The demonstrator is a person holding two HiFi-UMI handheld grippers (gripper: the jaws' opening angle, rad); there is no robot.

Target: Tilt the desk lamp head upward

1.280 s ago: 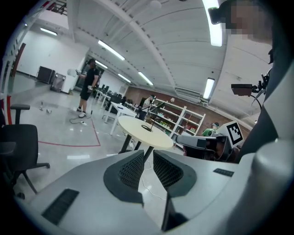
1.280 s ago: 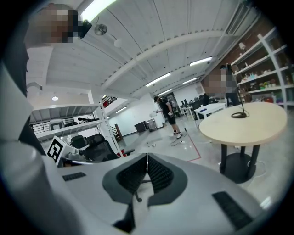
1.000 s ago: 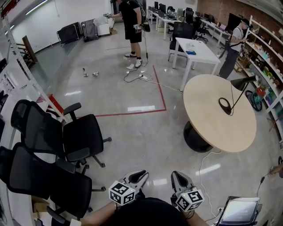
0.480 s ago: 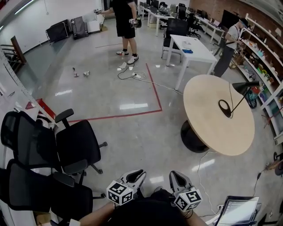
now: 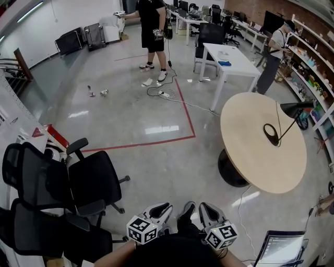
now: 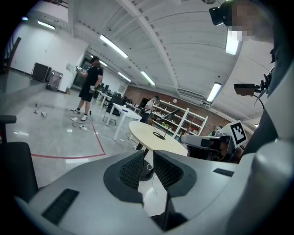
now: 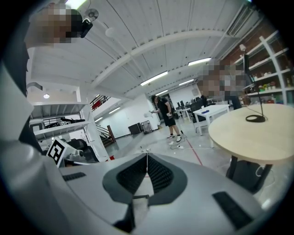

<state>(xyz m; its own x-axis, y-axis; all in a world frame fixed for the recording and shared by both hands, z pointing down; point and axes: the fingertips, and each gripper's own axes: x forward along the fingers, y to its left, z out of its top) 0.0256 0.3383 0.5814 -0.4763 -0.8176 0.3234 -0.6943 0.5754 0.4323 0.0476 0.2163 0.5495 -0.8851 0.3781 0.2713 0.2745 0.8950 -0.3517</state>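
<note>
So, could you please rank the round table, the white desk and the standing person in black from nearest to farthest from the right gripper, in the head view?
1. Round table, ahead and right of the right gripper.
2. White desk, beyond the table.
3. Person in black, far end, left of the desk.

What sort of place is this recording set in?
Probably an open-plan office or lab workshop: black office chairs, a round table carrying a desk lamp, and stocked shelving along the side.
</note>
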